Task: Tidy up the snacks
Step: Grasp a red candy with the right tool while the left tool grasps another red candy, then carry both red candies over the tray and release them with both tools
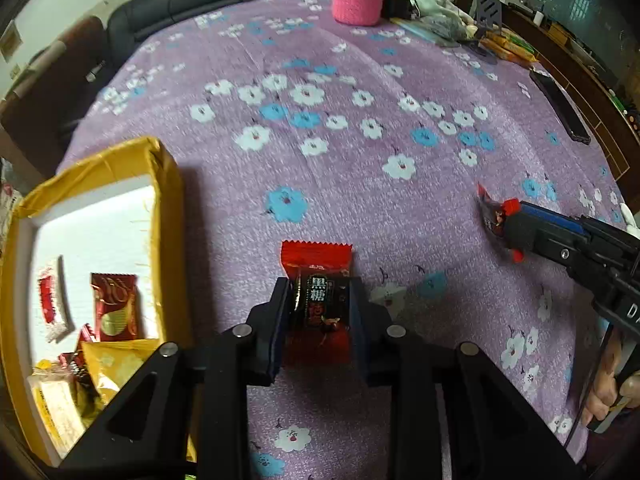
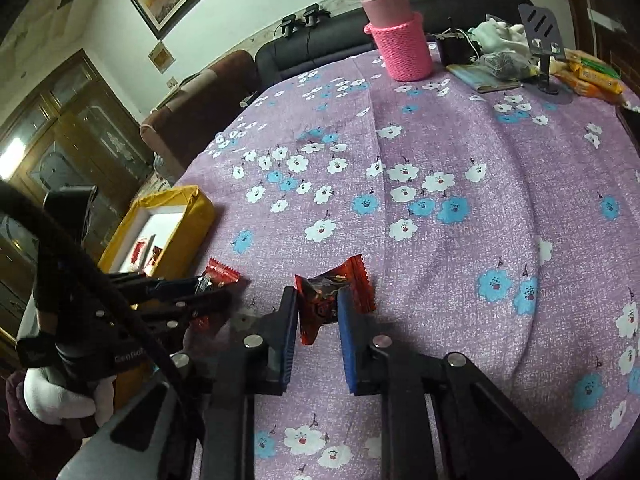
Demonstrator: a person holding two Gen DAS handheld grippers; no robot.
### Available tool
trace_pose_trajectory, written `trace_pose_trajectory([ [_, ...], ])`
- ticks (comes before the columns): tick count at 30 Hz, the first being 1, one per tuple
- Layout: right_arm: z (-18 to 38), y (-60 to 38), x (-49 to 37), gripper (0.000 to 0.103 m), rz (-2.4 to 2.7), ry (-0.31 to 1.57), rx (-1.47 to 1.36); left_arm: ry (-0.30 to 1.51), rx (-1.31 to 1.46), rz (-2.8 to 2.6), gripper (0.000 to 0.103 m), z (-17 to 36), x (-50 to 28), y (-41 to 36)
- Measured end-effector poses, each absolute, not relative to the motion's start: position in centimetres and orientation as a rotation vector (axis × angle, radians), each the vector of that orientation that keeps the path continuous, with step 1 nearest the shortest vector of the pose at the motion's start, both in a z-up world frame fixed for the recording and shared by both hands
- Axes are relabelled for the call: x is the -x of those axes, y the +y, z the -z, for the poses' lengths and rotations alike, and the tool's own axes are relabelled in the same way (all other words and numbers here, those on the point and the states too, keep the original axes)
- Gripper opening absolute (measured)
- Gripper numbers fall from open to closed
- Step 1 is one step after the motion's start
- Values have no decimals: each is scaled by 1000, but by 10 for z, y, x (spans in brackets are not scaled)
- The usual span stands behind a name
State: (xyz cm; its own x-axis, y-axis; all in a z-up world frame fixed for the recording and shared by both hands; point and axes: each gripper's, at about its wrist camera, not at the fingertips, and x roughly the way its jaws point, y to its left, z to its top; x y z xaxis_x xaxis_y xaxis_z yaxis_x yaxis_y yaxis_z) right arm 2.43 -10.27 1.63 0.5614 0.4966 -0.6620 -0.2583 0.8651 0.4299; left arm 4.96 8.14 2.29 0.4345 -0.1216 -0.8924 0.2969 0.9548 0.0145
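My left gripper (image 1: 320,312) is clamped on a flat red-and-black sweet packet with crimped ends (image 1: 317,300), low over the purple flowered tablecloth (image 1: 360,80), just right of the yellow cardboard box with a white lining (image 1: 168,184) holding other snacks. My right gripper (image 2: 318,320) pinches a second crumpled red-and-black sweet wrapper (image 2: 328,300) nearby.

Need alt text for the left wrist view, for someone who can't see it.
The left gripper is shut on a red-and-black candy packet over a purple floral tablecloth. A yellow box holding snacks sits at left; the right gripper pinches another packet at right.
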Motion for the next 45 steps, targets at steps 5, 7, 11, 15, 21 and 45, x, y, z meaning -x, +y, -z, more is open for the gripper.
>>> trace_pose_trajectory([
  [5,-13,-107,-29,47,-434,872,-323,1078,-213,229,71,-17,-55,75],
  [7,-11,-107,-30,48,-433,878,-323,1103,-217,233,72,-8,-58,71],
  [11,-6,-98,-36,56,-421,882,-288,1087,-190,248,59,-10,-56,68],
  [15,1,-84,-37,54,-406,899,-215,1053,-214,250,32,-16,-45,63],
  [21,-5,-83,-31,24,-398,877,-193,1039,-155,275,32,-18,-29,66],
  [45,2,-80,-41,52,-339,882,-205,917,190,272,32,-47,58,113],
])
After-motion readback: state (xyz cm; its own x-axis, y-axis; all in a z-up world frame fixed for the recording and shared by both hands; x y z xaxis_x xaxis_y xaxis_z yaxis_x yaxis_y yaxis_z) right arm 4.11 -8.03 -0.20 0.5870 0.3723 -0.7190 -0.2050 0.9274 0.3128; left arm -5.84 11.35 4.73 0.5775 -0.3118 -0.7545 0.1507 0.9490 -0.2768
